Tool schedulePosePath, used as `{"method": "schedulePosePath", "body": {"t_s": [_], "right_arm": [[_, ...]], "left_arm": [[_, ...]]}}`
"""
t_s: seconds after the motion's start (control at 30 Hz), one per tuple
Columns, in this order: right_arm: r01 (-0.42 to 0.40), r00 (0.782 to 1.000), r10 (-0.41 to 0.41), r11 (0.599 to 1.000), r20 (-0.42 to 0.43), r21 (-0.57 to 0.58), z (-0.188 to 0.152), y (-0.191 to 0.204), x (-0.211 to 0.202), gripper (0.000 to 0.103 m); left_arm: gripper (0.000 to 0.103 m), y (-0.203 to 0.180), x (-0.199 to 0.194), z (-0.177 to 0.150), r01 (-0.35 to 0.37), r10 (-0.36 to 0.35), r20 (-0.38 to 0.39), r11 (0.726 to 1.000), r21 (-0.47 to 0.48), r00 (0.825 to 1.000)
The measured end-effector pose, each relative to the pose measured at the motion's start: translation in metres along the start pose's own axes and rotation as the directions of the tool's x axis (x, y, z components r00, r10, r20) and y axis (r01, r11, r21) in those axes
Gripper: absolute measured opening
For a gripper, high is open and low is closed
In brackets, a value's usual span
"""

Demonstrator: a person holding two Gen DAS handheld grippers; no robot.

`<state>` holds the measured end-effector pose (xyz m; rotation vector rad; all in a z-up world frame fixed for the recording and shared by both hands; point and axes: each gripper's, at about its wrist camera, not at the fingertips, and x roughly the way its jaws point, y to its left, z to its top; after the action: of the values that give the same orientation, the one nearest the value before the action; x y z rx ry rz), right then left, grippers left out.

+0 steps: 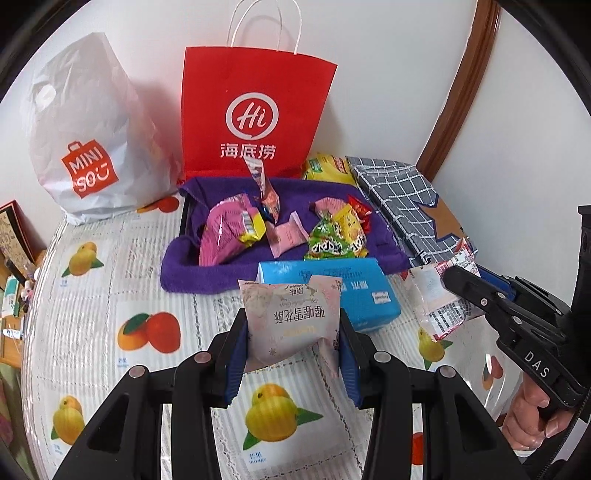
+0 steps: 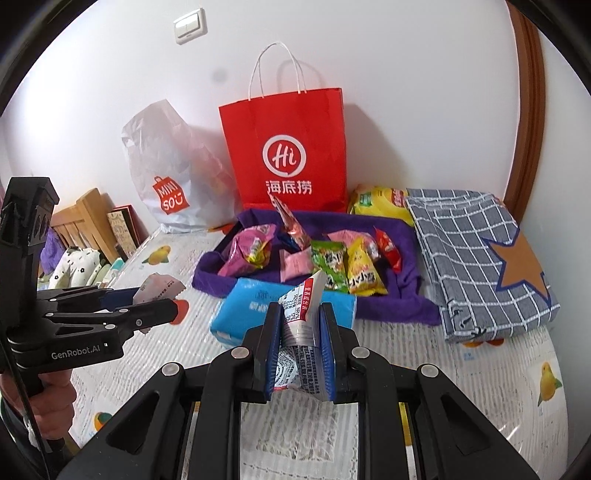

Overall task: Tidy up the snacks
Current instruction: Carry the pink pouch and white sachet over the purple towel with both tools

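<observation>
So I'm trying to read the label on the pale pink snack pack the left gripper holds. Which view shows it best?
The left wrist view: the pale pink snack pack faces the camera, clamped between the left gripper's pads, printed characters legible. The right wrist view shows only a sliver of the pack edge-on past the gripper's fingers.

A home, likely a bedroom: ahead of the jaws a fruit-printed plastic-covered tabletop (image 1: 110, 280) meets a white wall with a light switch (image 2: 190, 26); left of the jaws stands a wooden slatted headboard (image 2: 79, 218); shopping bags (image 1: 255, 114) lean on the wall.
</observation>
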<state>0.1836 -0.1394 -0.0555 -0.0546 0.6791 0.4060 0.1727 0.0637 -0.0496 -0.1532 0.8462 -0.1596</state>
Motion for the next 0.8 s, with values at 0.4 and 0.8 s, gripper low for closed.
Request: {"method": "schedulePosePath", "body": {"t_s": [0.4, 0.8], "right_arm": [[-0.002, 1.000, 0.002, 1.000, 0.019, -0.008, 0.020, -0.002, 0.010, 0.020], [0.000, 1.000, 0.000, 1.000, 0.029, -0.007, 0.040, -0.006, 0.022, 0.020]], "left_arm": [[0.041, 0.001, 0.001, 0.021, 0.011, -0.011, 0.020, 1.000, 0.004, 1.000], [0.041, 0.008, 0.006, 0.039, 0.012, -0.012, 0.026, 1.000, -0.007, 1.000]]}}
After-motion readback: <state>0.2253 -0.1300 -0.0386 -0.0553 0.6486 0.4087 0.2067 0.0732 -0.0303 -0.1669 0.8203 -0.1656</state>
